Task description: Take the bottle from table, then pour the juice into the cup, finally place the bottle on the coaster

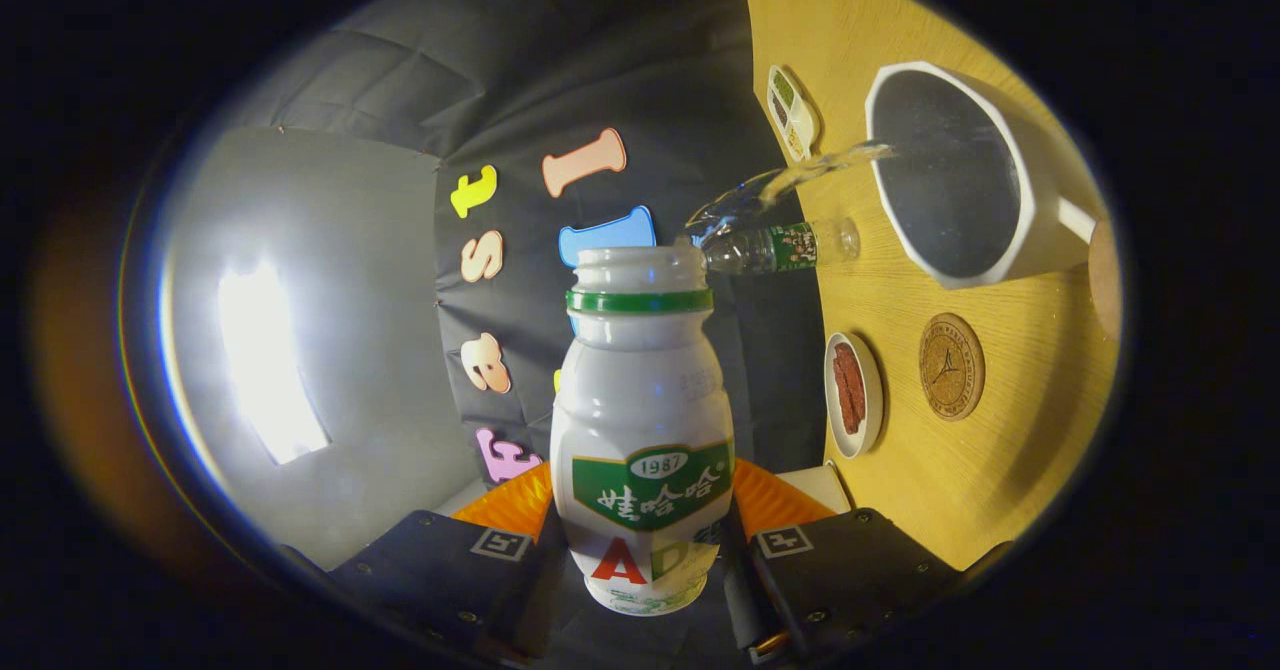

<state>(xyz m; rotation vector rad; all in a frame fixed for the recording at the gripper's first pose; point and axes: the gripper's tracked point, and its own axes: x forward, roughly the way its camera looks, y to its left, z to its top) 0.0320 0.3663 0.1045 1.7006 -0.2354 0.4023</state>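
A white bottle (642, 420) with a green neck ring and green label sits between my fingers, and my gripper (645, 550) is shut on its lower body. The whole scene is rolled sideways, so the bottle is tipped over. A clear stream of liquid (800, 175) arcs from its open mouth into the white angular cup (1040, 220), which stands on the wooden table (980, 470) beyond the bottle. A round cork coaster (951, 366) lies bare on the table beside the cup.
A small white dish with red pieces (852, 394) lies next to the coaster. A clear plastic bottle (785, 247) stands between the dish and the cup. A small divided tray (793, 112) sits past the cup, near the table's edge.
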